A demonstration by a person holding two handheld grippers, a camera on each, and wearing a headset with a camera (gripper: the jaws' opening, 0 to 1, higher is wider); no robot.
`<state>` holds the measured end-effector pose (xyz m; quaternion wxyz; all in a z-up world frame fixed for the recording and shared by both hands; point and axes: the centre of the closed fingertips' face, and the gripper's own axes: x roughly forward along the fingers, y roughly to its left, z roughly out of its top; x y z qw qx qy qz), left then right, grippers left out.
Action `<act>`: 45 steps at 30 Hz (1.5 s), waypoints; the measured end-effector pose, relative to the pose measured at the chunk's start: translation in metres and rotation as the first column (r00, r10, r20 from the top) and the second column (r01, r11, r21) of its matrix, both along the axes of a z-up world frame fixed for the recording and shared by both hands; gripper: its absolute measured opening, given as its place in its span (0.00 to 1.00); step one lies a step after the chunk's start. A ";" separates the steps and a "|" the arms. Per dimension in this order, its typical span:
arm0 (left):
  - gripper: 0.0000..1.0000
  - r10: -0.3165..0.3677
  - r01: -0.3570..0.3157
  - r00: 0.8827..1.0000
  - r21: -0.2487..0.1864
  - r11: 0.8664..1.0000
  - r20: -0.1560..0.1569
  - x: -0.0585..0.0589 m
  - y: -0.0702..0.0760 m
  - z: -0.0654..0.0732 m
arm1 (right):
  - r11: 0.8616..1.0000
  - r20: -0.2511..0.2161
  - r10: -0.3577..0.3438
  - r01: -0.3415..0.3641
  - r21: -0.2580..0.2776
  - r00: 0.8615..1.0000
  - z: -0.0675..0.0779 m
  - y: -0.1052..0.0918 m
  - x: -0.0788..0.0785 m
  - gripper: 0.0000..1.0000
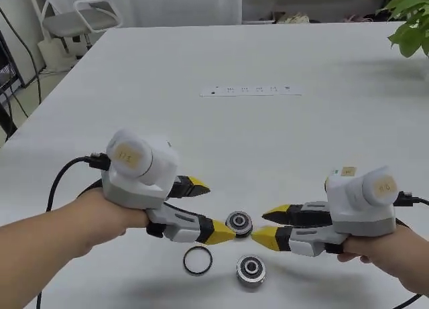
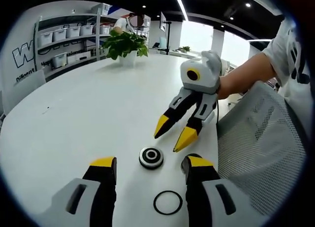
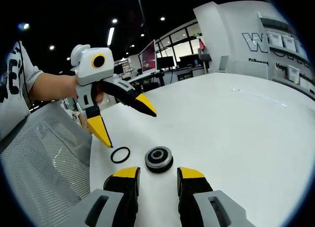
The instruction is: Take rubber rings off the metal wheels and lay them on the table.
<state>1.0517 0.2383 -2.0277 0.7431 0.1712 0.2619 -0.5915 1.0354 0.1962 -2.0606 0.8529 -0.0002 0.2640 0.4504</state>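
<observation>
Two metal wheels (image 1: 239, 222), one loose rubber ring (image 1: 198, 260) on table (image 1: 268, 141), left gripper (image 1: 216, 210) and right gripper (image 1: 260, 224) fingers apart

I looked down on a white table (image 1: 201, 54). The farther wheel (image 1: 238, 222) and the nearer wheel (image 1: 251, 269), both metal, sat near each other. A loose black rubber ring (image 1: 197, 260) lay flat beside the nearer wheel. A socket strip (image 1: 250, 90) sat mid-table, and a potted plant (image 1: 410, 21) stood at the far right.
</observation>
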 end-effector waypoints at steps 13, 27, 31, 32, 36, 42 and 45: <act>0.40 -0.011 0.011 1.000 0.009 1.000 -0.029 -0.001 -0.013 -0.017 | 1.000 0.000 -0.001 0.001 -0.002 1.000 -0.002 -0.001 -0.001 0.28; 0.25 -0.029 0.030 0.999 0.021 0.999 -0.046 -0.003 -0.022 -0.028 | 1.000 -0.002 0.003 -0.003 -0.007 1.000 -0.005 -0.003 -0.001 0.27; 0.21 -0.033 0.034 0.999 0.026 0.999 -0.043 -0.003 -0.024 -0.030 | 1.000 -0.003 0.001 -0.001 -0.008 1.000 -0.005 -0.003 -0.002 0.27; 0.21 -0.032 0.033 0.999 0.026 0.999 -0.043 -0.003 -0.024 -0.030 | 1.000 -0.004 0.000 0.000 -0.008 1.000 -0.005 -0.003 -0.002 0.27; 0.18 -0.040 0.041 0.999 0.035 0.999 -0.037 -0.004 -0.026 -0.033 | 1.000 -0.005 0.001 -0.001 -0.009 1.000 -0.007 -0.003 -0.002 0.27; 0.14 -0.035 0.036 0.999 0.025 0.999 -0.012 -0.001 -0.027 -0.033 | 1.000 -0.006 -0.002 0.002 -0.009 1.000 -0.007 -0.003 -0.002 0.27; 0.12 -0.034 0.034 0.999 0.028 0.999 0.006 0.000 -0.027 -0.034 | 1.000 -0.005 -0.001 0.001 -0.008 1.000 -0.007 -0.003 -0.001 0.27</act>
